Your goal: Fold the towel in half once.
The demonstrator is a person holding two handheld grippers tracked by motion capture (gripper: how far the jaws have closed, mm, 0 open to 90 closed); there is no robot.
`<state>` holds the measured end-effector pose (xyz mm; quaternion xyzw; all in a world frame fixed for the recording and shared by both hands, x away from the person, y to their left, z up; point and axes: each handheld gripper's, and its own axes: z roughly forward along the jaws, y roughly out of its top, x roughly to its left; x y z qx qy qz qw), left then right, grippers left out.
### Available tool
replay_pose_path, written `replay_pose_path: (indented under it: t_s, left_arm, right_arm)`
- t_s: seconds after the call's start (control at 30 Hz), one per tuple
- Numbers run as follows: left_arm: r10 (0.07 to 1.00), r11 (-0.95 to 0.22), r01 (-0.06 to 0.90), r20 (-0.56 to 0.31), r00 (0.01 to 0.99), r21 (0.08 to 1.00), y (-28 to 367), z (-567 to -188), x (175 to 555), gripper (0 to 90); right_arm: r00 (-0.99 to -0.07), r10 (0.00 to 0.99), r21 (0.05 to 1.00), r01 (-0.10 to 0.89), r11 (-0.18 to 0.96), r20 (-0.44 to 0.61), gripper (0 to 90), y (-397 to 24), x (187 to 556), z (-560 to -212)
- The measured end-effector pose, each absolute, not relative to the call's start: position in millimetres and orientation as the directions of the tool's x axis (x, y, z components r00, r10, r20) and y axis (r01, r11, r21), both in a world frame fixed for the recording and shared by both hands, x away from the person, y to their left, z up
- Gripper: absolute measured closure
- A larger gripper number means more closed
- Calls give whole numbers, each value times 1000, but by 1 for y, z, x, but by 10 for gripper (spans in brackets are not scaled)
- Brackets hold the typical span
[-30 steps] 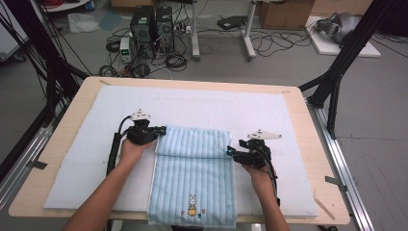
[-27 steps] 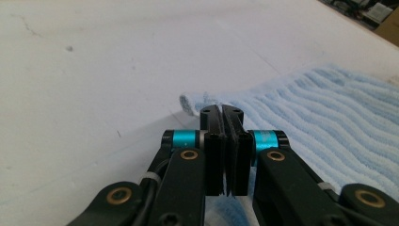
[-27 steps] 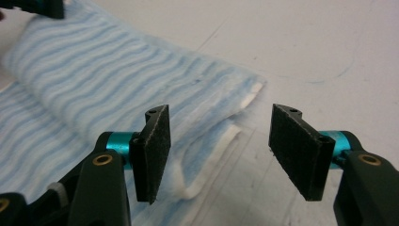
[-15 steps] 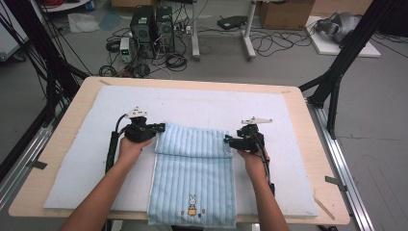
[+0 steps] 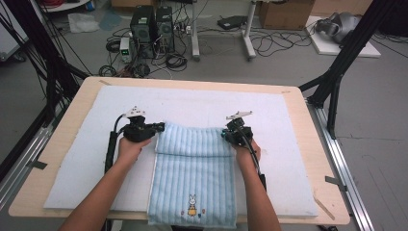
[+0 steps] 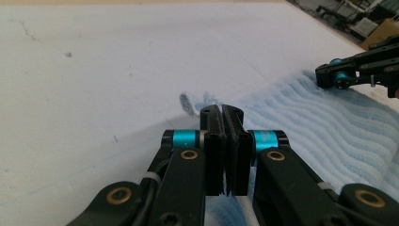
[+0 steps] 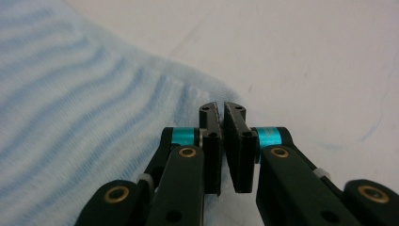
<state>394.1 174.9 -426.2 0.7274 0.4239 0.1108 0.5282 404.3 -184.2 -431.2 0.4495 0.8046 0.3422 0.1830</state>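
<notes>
Towel point(image 5: 192, 178) on mat point(image 5: 288, 144), tongs flanking fold.

text: none readable | marks: rabbit picture on towel point(image 5: 192, 178), no lettering

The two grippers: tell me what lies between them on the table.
In the high view, the folded far edge of the blue striped towel spans the stretch between the left gripper and the right gripper, each shut on a corner.
</notes>
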Motion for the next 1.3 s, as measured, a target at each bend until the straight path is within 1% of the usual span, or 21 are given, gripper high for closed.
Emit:
replay_pose_path:
  t_s: [0.07,0.13,0.33,0.4,0.5,0.63,0.83,0.93,1.03,1.2,1.3]
  left_arm:
    - [724,-52,489,-304,619,871,177,-422,393,870]
    - [717,-22,488,-327,615,872,179,-420,391,870]
    - [678,-44,498,-340,652,866,179,-417,380,869]
    - [667,-57,489,-331,667,871,180,-416,373,869]
    - [669,-108,456,-275,691,883,182,-415,360,868]
    - [649,-119,443,-268,712,889,187,-416,344,866]
    - [619,-128,439,-274,736,889,190,-423,321,863]
    - [604,-137,443,-280,746,886,191,-427,311,862]
    - [590,-149,448,-285,755,881,191,-430,301,861]
    - [575,-179,459,-286,767,870,192,-436,290,857]
    - [572,-206,472,-286,769,857,191,-441,283,852]
  right_arm:
    - [-528,848,772,553,312,35,857,-190,403,-419]
    - [-530,846,794,538,283,58,856,-195,403,-409]
    - [-574,813,804,525,279,93,851,-200,389,-399]
    - [-593,800,808,516,286,96,849,-201,381,-399]
    - [-621,778,814,497,300,92,849,-203,365,-397]
    - [-655,750,834,463,302,92,849,-207,344,-393]
    - [-680,728,836,447,318,87,847,-212,314,-401]
    - [-683,722,834,458,307,109,847,-215,302,-410]
    - [-688,713,834,466,296,132,846,-218,292,-416]
    - [-703,699,828,465,313,131,842,-223,278,-419]
    - [-702,697,819,480,313,145,840,-227,273,-421]
